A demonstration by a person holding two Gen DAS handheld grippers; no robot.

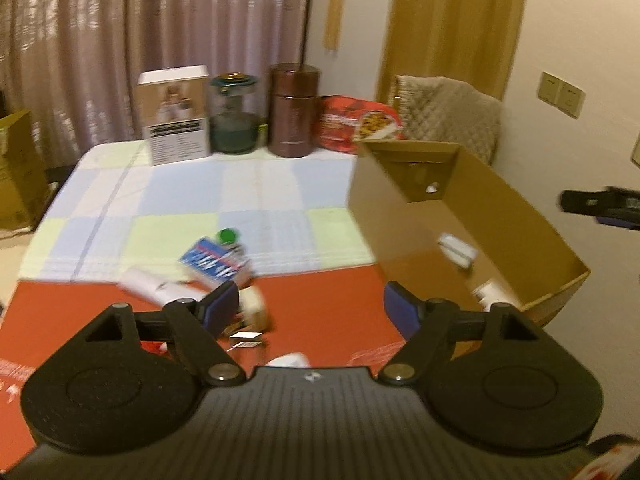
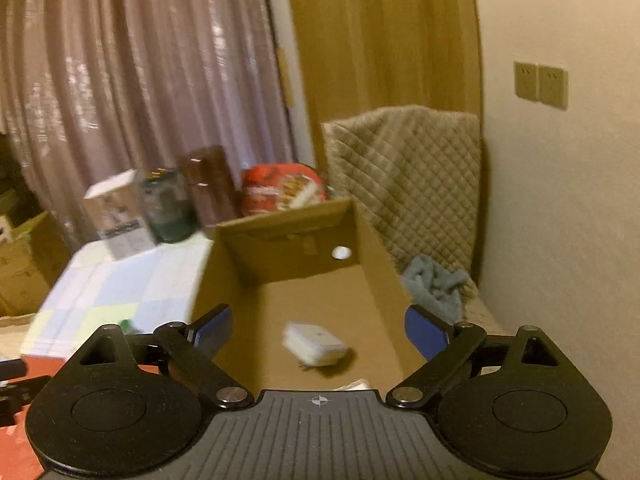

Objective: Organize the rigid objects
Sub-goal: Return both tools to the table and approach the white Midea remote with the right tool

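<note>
Nearest the left wrist camera, the left gripper (image 1: 308,310) stood with its jaws spread apart and nothing between them, only bare red table surface (image 1: 340,300) showing in the gap. Just beyond its left blue pad (image 1: 219,312) lay a small cream-coloured block (image 1: 254,308), partly hidden by that pad and outside the jaws. Farther out, on the edge of the checked cloth (image 1: 200,196), sat a blue-and-white packet (image 1: 218,262) with a green-capped item (image 1: 227,237) behind it and a white tube-like object (image 1: 148,286) to its left; all were blurred. A white rounded thing (image 1: 290,360) peeked over the gripper body, too little of it visible to name.

To the right of the left gripper stood an open cardboard box (image 1: 384,216), holding a white item (image 1: 456,250) and another white piece (image 1: 490,294) near its front corner.

From the right wrist view, the right gripper (image 2: 318,330) hung over the cardboard box (image 2: 376,256), jaws wide apart and gripping nothing. A white rectangular block (image 2: 316,344) lay on the box floor, seen in the gap between the two blue pads but below them and touching neither.

At the table's far edge stood a white carton (image 1: 176,114), a glass jar (image 1: 234,114), a brown canister (image 1: 294,110) and a red packet (image 1: 358,124).
</note>
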